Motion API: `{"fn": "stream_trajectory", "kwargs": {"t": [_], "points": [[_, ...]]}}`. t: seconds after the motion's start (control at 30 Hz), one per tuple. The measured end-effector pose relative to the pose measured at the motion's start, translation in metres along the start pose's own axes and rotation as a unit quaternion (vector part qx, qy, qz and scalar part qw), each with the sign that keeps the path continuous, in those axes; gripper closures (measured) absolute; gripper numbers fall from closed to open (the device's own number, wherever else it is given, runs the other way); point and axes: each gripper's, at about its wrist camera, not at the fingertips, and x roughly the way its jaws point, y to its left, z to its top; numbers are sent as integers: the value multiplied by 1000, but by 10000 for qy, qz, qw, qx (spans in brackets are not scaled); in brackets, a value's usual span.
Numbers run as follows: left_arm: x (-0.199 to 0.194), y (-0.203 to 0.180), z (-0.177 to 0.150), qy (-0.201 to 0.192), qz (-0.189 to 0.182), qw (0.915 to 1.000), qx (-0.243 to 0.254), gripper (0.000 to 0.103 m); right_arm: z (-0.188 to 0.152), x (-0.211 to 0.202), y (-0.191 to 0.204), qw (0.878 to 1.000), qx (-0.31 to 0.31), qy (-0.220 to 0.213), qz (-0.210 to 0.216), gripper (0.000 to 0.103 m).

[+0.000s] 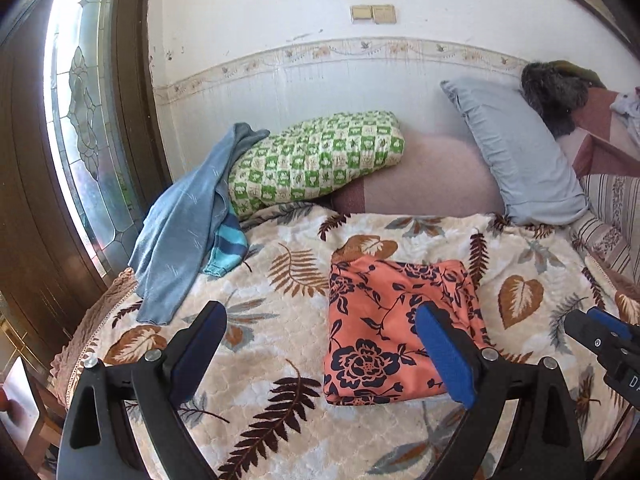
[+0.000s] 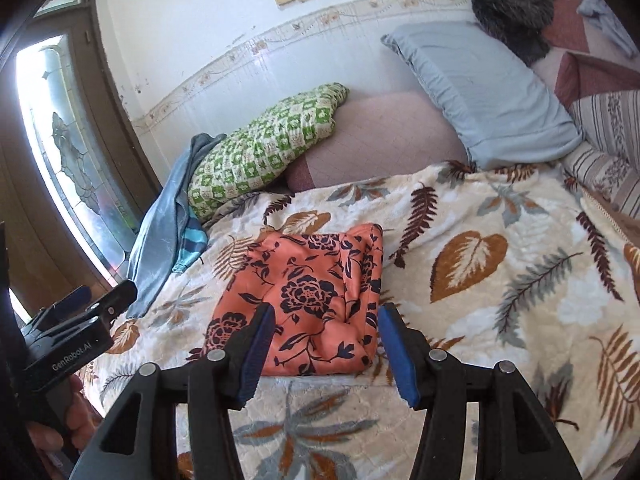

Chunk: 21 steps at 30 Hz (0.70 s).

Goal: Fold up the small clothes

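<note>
Two grippers hover above the bed, and we see both pointing forward and somewhat downward over the leaf-patterned blanket [image 1: 400, 236]. Our left gripper [image 1: 320, 352] has its jaws spread wide, nothing between the blue pads; the folded orange floral garment [image 1: 396, 328] lies flat on the blanket beyond and below them, apart from the fingers. Our right gripper [image 2: 326, 354] stands with its jaws parted to a middling width, also holding nothing, and the same folded orange garment [image 2: 308, 300] lies on the blanket past its tips, not touched by either pad. In the right wrist view the left gripper shows at the lower left edge, with part of the person's hand [image 2: 60, 428] wrapped round its handle. In the left wrist view the right gripper's tip [image 1: 600, 328] shows at the right edge.

Toward the wall, a blue garment [image 1: 180, 232] drapes over a green checked quilt [image 1: 320, 160], with a striped blue piece beneath it. A pale blue pillow [image 1: 516, 152] leans near the wall to the right, and a pink cushion [image 1: 420, 176] sits between quilt and pillow.
</note>
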Motion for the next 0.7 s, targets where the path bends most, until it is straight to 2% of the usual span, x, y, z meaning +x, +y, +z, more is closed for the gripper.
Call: {"fn": "stream_trajectory", "kwargs": {"t": [0.07, 0.13, 0.27, 0.43, 0.57, 0.7], "points": [[-17, 6, 7, -168, 22, 9999, -20, 7, 7, -19, 13, 9998, -73, -196, 40, 43], [-33, 11, 12, -305, 76, 9995, -18, 2, 13, -38, 26, 9989, -223, -396, 63, 42], [-55, 23, 18, -469, 140, 9988, -95, 2, 20, -65, 55, 9964, -534, -655, 8, 40], [-71, 33, 21, -484, 213, 9985, -147, 2, 20, -76, 75, 9960, -655, -601, -36, 40], [-79, 36, 20, -501, 264, 9983, -155, 2, 15, -79, 78, 9966, -626, -540, -48, 40], [-80, 36, 20, -394, 162, 9989, -182, 2, 9, -82, 75, 9968, -622, -486, -79, 40]]}}
